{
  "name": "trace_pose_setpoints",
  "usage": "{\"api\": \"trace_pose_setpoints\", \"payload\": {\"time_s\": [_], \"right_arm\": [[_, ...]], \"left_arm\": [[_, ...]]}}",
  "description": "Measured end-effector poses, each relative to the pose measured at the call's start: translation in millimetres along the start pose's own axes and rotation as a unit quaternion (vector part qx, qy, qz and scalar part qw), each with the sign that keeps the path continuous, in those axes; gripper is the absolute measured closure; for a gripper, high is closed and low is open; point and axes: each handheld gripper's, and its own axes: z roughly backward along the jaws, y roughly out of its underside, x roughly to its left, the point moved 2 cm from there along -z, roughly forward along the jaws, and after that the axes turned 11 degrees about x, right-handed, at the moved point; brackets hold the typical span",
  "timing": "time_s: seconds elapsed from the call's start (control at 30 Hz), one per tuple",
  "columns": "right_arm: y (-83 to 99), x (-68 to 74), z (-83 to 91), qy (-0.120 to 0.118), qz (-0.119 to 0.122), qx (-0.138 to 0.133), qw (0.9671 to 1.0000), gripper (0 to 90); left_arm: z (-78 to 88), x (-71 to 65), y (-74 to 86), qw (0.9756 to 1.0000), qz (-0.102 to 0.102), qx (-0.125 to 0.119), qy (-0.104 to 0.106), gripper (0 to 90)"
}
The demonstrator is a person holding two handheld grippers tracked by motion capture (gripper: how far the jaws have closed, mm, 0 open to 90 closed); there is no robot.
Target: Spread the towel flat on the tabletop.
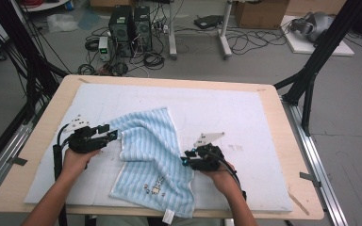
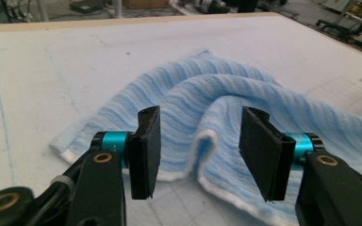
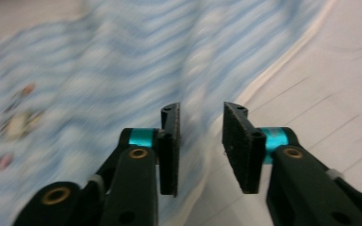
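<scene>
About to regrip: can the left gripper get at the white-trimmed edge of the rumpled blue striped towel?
Probably yes. The left gripper is open, and the blue striped towel has its raised white-trimmed edge just ahead between the jaws, nothing in between.

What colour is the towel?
The towel is light blue with paler stripes and a white edge, clearest in the left gripper view.

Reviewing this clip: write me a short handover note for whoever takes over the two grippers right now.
Left gripper: jaws open, nothing between them, pointed at the left edge of the blue striped towel.
Right gripper: jaws apart, nothing gripped, at the towel's right edge.
Towel: rumpled on the white mat, a raised fold through its middle, its small printed motif near the front edge, a tag hanging over the table's front edge.
Done: no neat fold yet.
Left: probably grip both edges, spread it flat, then fold.
</scene>
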Motion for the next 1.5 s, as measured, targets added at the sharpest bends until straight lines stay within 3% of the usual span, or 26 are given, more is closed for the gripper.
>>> {"api": "trace_pose_setpoints", "payload": {"time_s": [0.13, 0.2, 0.33, 0.43, 0.53, 0.6, 0.63, 0.67, 0.8, 0.93, 1.03, 1.13, 1.23, 1.33, 1.5], "right_arm": [[-23.5, -25.5, -11.8, 0.051, -0.03, -0.035, 0.9977, 54.6], [-35.7, -37.4, -20.5, 0.058, -0.043, -0.047, 0.9963, 54.6], [-62.2, -54.8, -44.6, 0.079, -0.059, -0.031, 0.9946, 50.8], [-77.0, -60.2, -64.2, 0.086, -0.074, -0.017, 0.9934, 49.5], [-85.4, -57.3, -79.5, 0.086, -0.066, -0.001, 0.9941, 56.4], [-87.5, -51.9, -87.0, 0.093, -0.049, 0.017, 0.9943, 72.1], [-87.9, -50.2, -86.6, 0.084, -0.045, 0.017, 0.9953, 81.2], [-87.5, -49.1, -85.1, 0.083, -0.042, 0.024, 0.9954, 83.5], [-80.0, -50.0, -71.1, 0.103, -0.032, 0.044, 0.9931, 84.7], [-54.9, -61.7, -44.9, 0.112, -0.06, 0.035, 0.9912, 84.6], [-33.2, -67.8, -29.3, 0.127, -0.071, 0.052, 0.988, 83.9], [-21.2, -71.7, -17.4, 0.125, -0.087, 0.041, 0.9875, 76.0], [-23.4, -77.6, -9.9, 0.127, -0.106, 0.002, 0.9861, 67.3], [-33.6, -87.3, -12.6, 0.148, -0.127, -0.012, 0.9808, 55.6], [-51.8, -100.3, -18.5, 0.171, -0.151, -0.037, 0.9729, 51.1]], "left_arm": [[-3.9, 4.3, -2.5, 1.0, 0.008, 0.003, 0.003, 45.8], [-5.7, 4.9, -2.4, 0.9999, 0.009, 0.004, 0.005, 45.4], [-8.5, 6.3, -0.7, 0.9998, 0.012, 0.015, 0.008, 44.5], [-8.2, 6.0, -0.4, 0.9997, 0.011, 0.019, 0.008, 44.4], [-8.6, 5.9, 0.3, 0.9997, 0.011, 0.02, 0.008, 44.4], [-9.5, 6.3, 0.8, 0.9997, 0.013, 0.021, 0.008, 44.4], [-9.5, 6.5, 0.8, 0.9996, 0.013, 0.022, 0.009, 44.4], [-9.6, 6.5, 0.8, 0.9997, 0.013, 0.021, 0.009, 44.4], [-10.8, 5.8, 1.0, 0.9996, 0.013, 0.024, 0.011, 44.5], [-11.9, 5.2, 1.1, 0.9995, 0.013, 0.027, 0.011, 44.5], [-12.9, 5.2, 1.2, 0.9995, 0.012, 0.028, 0.011, 44.4], [-15.1, 5.1, 1.2, 0.9994, 0.013, 0.029, 0.014, 44.4], [-16.9, 4.2, 1.0, 0.9994, 0.013, 0.028, 0.013, 44.4], [-17.2, 3.6, 0.7, 0.9995, 0.013, 0.027, 0.014, 44.3], [-16.6, 5.5, 0.7, 0.9994, 0.016, 0.025, 0.016, 44.3]]}}
